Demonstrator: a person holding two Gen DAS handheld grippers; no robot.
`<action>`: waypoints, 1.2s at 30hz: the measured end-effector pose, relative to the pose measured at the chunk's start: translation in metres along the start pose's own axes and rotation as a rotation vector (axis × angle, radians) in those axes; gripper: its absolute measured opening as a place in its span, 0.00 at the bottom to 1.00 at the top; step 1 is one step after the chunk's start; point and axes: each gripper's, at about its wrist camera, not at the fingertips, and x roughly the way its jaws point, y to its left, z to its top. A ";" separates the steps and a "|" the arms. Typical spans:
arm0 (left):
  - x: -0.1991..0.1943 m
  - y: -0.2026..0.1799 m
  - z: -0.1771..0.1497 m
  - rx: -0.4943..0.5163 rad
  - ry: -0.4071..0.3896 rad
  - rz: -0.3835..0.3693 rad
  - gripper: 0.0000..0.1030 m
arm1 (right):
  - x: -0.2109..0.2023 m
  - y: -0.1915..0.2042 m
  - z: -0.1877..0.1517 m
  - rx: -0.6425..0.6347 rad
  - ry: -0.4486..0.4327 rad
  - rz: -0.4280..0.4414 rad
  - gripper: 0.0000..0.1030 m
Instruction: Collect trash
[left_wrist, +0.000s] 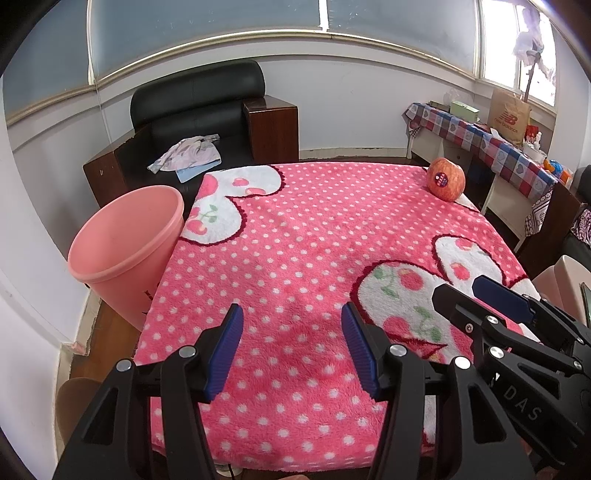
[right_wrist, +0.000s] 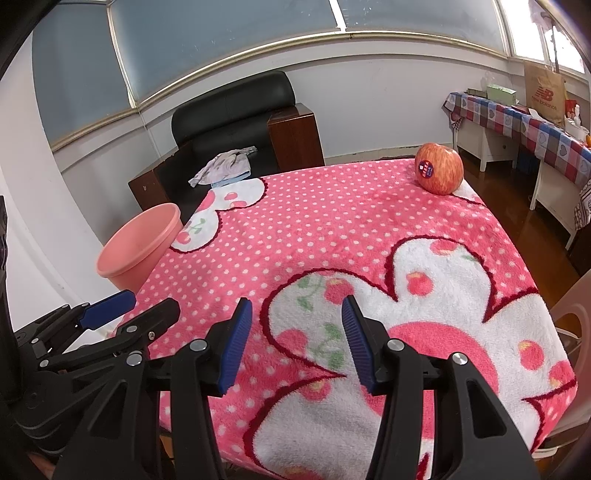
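Overhead, roughly by size, the scene reads so:
Table: covered edge to edge by a fleecy pink blanket (left_wrist: 314, 258) with white polka dots and white flower patches printed with cherries; one patch lies at the far left corner, another at the near right corner
Armchair: a black leather armchair (left_wrist: 207, 110) with dark wooden arms stands beyond the table's far left corner, against the wall under the windows; a crumpled pale cloth (left_wrist: 190, 153) lies on its seat
Side table: along the right wall, draped in a red, blue and white checked cloth (left_wrist: 480, 144), carrying a brown paper bag (left_wrist: 508, 116) marked "new balance", a green box and small items too small to tell
Trash bin: a pink plastic trash bin (left_wrist: 125, 243) stands on the wooden floor, touching the table's left edge near the far left corner; its mouth faces up and what can be seen of the inside looks bare
Left gripper: the left gripper (left_wrist: 291, 354) hangs over the near edge of the table, its blue-padded fingers (left_wrist: 227, 354) wide apart with nothing between them
Right gripper: the right gripper (right_wrist: 297, 341) hangs over the near right flower patch, just beside the left one, fingers apart and holding nothing
Apple: a red-and-yellow apple (left_wrist: 446, 179) with a round purple sticker sits at the table's far right corner, well apart from both grippers and from the bin
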 end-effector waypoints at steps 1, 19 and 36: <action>0.000 0.000 0.000 -0.001 -0.001 -0.001 0.53 | 0.000 0.000 0.000 0.000 0.000 0.000 0.50; -0.002 -0.002 -0.001 0.005 0.000 0.000 0.53 | -0.011 -0.005 0.003 0.035 -0.033 0.014 0.50; -0.006 -0.005 0.002 0.013 0.003 0.001 0.53 | -0.016 -0.012 0.001 0.061 -0.051 0.051 0.50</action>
